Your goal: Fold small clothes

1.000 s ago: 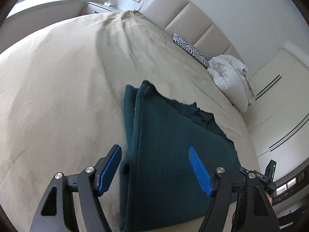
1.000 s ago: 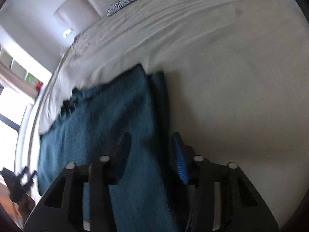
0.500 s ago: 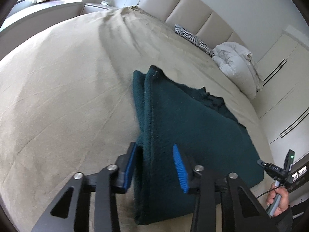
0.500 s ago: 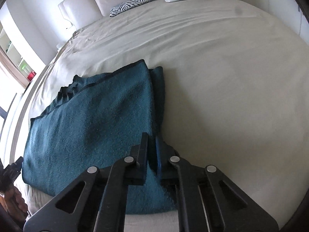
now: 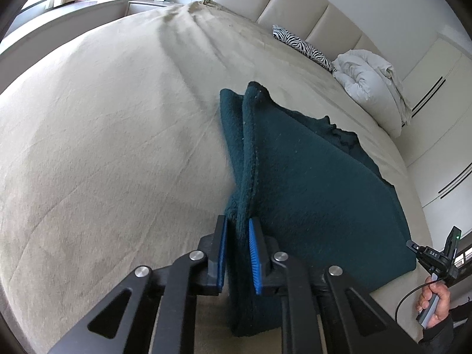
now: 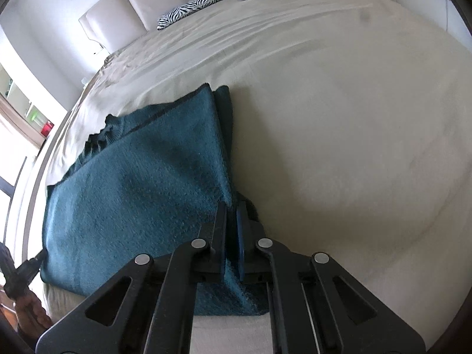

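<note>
A dark teal fleece garment (image 5: 312, 183) lies folded on the beige bed, near its front edge; it also shows in the right wrist view (image 6: 138, 183). My left gripper (image 5: 237, 230) is shut on the garment's left near edge, with the cloth pinched between the blue pads (image 5: 253, 253). My right gripper (image 6: 231, 215) is shut on the garment's right near edge, and the cloth rises a little into its jaws. The far edge of the garment is doubled, with a second layer showing beside it.
The beige bed cover (image 5: 103, 135) spreads wide on both sides. A zebra-print pillow (image 5: 303, 47) and a white duvet bundle (image 5: 371, 79) lie by the padded headboard (image 5: 295, 8). A nightstand (image 5: 147, 3) stands at the far left. White wardrobe doors (image 5: 442, 94) stand on the right.
My left gripper went from wide open to shut on the garment's left edge. My right gripper closed on the right edge half a second ago and has lifted it slightly.
</note>
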Tool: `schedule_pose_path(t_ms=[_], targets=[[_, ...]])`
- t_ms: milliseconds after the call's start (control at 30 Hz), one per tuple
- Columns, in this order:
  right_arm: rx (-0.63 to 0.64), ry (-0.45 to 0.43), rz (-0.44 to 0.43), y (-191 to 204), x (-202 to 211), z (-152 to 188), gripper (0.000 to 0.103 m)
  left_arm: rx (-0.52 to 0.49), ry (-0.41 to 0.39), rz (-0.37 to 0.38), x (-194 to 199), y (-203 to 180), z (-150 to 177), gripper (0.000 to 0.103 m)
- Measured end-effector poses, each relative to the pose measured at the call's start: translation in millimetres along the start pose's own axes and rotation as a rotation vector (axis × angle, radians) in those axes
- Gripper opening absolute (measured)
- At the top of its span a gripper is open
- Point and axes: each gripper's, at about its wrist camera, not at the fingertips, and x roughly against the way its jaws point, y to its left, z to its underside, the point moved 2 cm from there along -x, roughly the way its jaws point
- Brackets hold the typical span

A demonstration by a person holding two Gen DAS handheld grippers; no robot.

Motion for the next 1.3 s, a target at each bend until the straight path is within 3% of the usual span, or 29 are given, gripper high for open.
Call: schedule_pose_path(t_ms=[233,367,433,533,633,833,933,1300], targets=[[-0.019,-0.007,-0.016,-4,-4,-6,0.008,0.000,0.013,-0.001,5,-2,2,0.017],[-0.019,-0.076,-0.013,2,17,-12,0.021,0.000,-0.011,-0.006,11,-7,-1,0.035],[-0.005,-0.100,-0.024,11,27,-16,0.024,-0.020,-0.018,-0.021,11,-12,1,0.036],[0.031,-0.115,-0.102,35,38,-19,0.027,-0.056,0.000,-0.044,5,-16,6,0.036],[0.097,-0.083,-0.169,64,31,-18,0.027,-0.052,0.002,-0.050,5,-16,10,0.023],[0.115,0.049,-0.281,105,-16,-5,0.027,-0.084,0.006,-0.068,7,-16,21,0.013],[0.080,0.160,-0.268,109,-50,5,0.027,-0.083,0.005,-0.068,8,-16,22,0.012],[0.063,0.124,-0.314,99,-49,13,0.027,-0.084,-0.014,-0.088,13,-17,30,0.011]])
